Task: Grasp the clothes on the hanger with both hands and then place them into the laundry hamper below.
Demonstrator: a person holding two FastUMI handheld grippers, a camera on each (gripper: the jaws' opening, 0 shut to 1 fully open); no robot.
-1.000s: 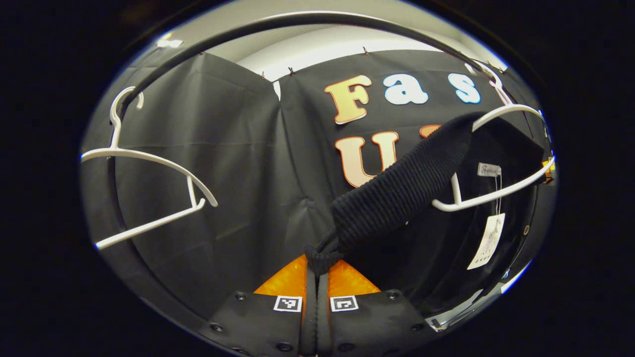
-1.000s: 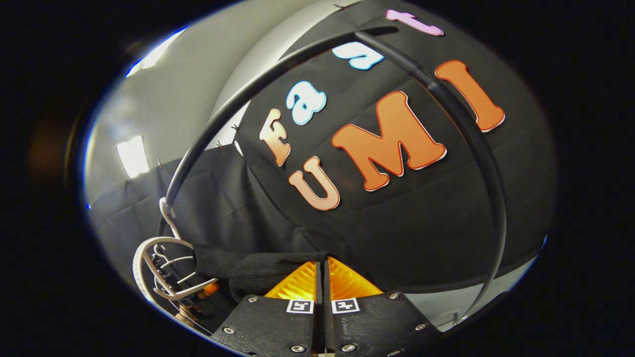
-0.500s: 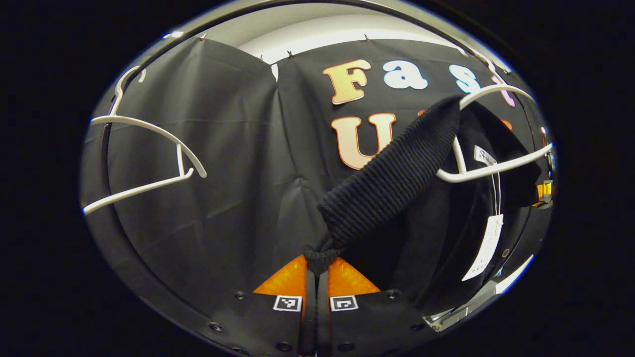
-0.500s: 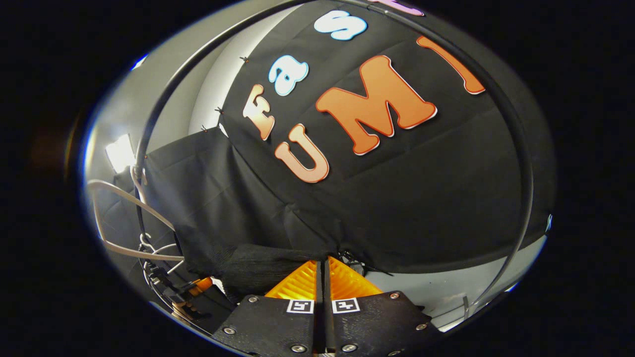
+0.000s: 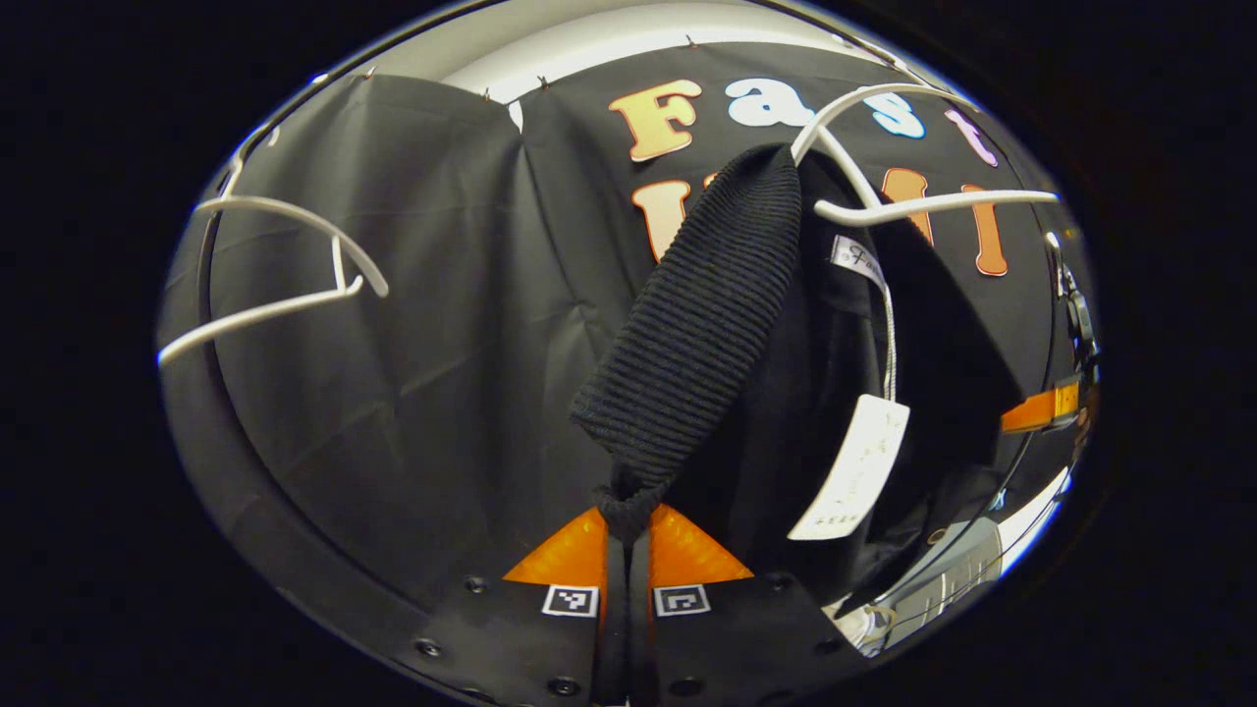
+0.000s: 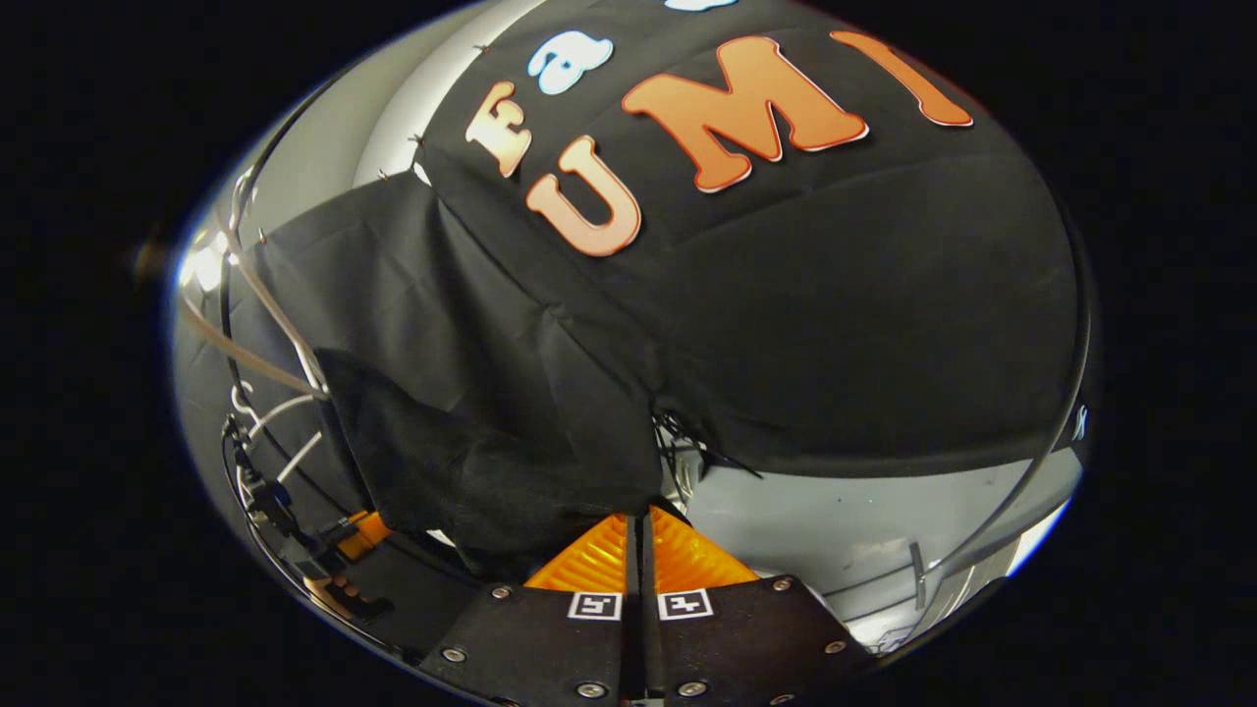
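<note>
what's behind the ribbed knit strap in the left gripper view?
Behind the ribbed knit strap hangs the rest of the black garment on its white hanger, with a white paper tag dangling. The booth wall behind is partly covered by them.

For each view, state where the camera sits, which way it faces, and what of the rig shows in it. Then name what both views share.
Left gripper view: rides the left gripper, facing the booth wall; its orange fingers pinch the black garment draped on a white hanger; an empty hanger hangs beside.
Right gripper view: rides the right gripper, tilted toward the wall; its closed fingers meet the garment.
Shared: garment, hanger, the other gripper's orange.
</note>
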